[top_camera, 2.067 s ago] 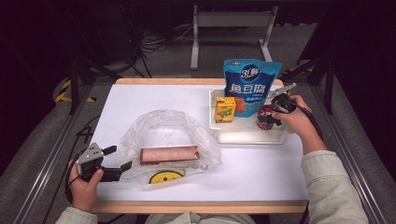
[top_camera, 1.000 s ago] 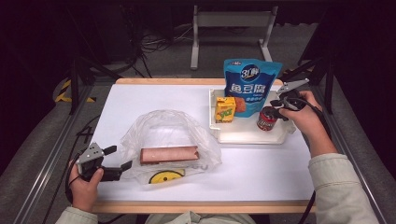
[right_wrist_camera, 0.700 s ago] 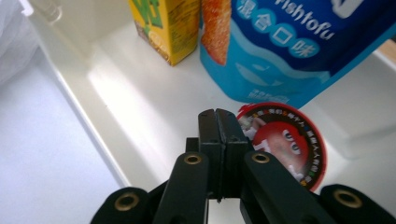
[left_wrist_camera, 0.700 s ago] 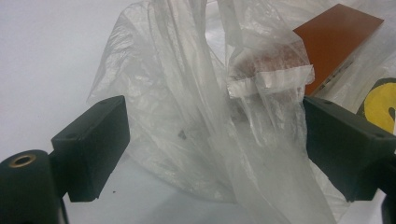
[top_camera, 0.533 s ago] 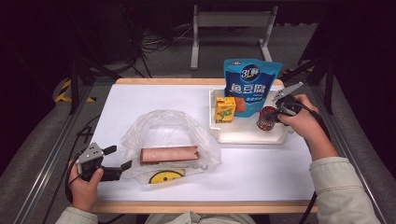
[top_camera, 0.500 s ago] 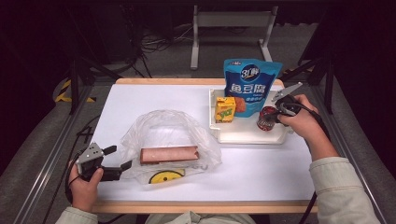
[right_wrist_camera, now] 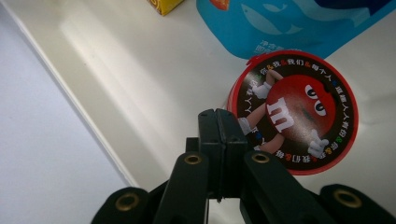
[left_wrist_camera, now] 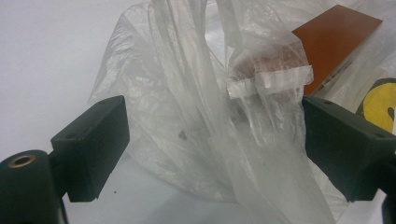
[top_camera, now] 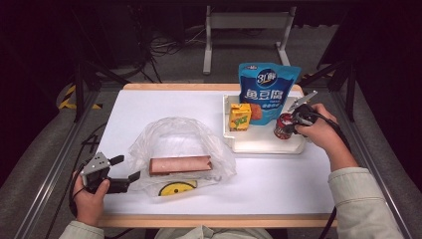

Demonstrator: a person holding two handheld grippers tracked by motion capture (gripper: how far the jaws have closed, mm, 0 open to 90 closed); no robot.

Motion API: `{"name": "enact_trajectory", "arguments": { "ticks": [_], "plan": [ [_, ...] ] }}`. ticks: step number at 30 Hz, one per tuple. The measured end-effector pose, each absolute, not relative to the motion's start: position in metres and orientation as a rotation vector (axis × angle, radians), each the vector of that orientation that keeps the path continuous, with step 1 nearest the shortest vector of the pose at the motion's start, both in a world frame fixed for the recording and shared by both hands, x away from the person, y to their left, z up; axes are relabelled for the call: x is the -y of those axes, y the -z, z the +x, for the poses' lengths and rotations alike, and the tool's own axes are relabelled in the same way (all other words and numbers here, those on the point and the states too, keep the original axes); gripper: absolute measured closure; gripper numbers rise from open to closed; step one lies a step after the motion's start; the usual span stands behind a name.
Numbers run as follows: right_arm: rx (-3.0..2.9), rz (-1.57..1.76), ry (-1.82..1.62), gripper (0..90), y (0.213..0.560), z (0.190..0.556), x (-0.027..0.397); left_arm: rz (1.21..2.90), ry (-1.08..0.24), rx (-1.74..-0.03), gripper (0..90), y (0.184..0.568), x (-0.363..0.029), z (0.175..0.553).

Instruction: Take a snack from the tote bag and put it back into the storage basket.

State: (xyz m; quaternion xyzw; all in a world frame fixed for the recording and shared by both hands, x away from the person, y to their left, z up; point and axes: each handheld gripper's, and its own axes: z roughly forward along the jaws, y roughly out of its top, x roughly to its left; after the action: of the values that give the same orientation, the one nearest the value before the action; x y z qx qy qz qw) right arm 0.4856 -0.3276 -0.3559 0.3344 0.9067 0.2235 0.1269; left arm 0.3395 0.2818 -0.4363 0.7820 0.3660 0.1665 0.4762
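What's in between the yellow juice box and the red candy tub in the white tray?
In the high view, the blue snack bag stands between the juice box and the candy tub, slightly behind them in the tray.

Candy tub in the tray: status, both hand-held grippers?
Right hand-held gripper shut, empty, at the candy tub rim. Left hand-held gripper open around the plastic bag. Tub upright in tray, snack pouch close behind.

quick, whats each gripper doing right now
left gripper: open, plastic bag between its jaws.
right gripper: shut, empty, beside the red candy tub.
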Motion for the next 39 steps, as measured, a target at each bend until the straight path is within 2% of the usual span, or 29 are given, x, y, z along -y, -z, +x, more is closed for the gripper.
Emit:
{"name": "enact_trajectory", "arguments": {
  "ticks": [30, 39],
  "plan": [
    [-2.508, 1.057, -0.628, 90.0, 0.366, 0.504, 0.337, 1.912, -0.41, -0.889, 10.9, 0.436, -0.282, 0.339],
    [-2.496, 1.03, -0.734, 84.7, 0.354, 0.496, 0.336, 1.909, -0.408, -0.892, 10.2, 0.436, -0.282, 0.339]
  ]
}}
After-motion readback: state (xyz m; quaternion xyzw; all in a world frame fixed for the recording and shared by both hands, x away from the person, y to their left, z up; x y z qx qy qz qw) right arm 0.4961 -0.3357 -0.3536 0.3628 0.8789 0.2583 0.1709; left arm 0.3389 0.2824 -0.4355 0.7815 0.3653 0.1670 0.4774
